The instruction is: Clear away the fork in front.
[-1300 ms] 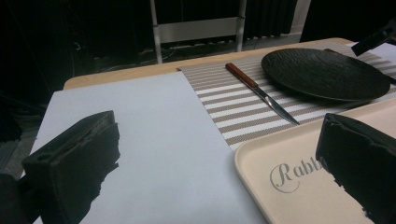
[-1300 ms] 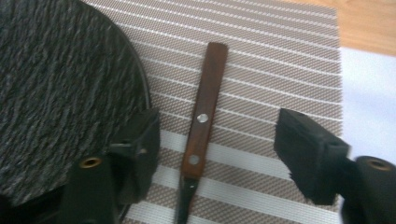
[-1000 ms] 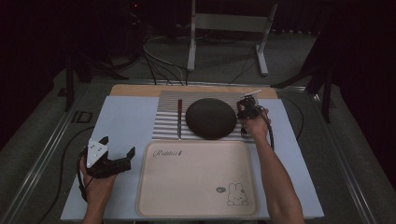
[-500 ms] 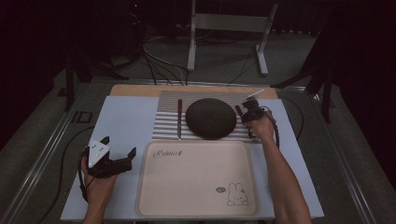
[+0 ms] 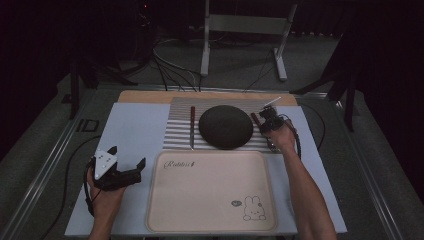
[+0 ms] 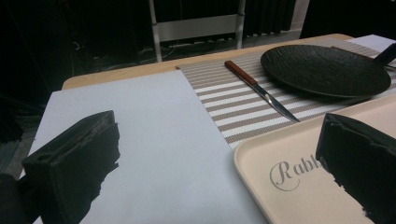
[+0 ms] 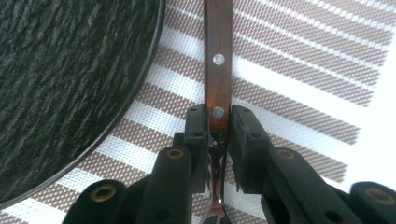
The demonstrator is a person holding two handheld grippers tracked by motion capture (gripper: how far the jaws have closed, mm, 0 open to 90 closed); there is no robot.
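Observation:
A black textured plate [image 5: 225, 127] rests on a striped placemat [image 5: 180, 120]. Just right of the plate lies a wooden-handled utensil [image 7: 217, 56] with a metal neck. My right gripper [image 7: 217, 119] has just been closing and is now shut on the handle near its lower rivet. From above, this right gripper [image 5: 270, 122] sits at the plate's right edge. A wooden-handled knife [image 5: 192, 127] lies left of the plate. My left gripper [image 5: 127, 155] rests open over the white sheet, left of the beige tray [image 5: 210, 190], its jaws wide apart with nothing between them.
The beige tray with a rabbit drawing and lettering takes up the near middle of the table. A white sheet [image 5: 130, 130] covers the tabletop under the placemat. A metal stand [image 5: 205, 45] and cables lie on the floor beyond the far edge.
The right hand has shifted slightly beside the plate's right edge. The left hand and gripper have stayed where they were.

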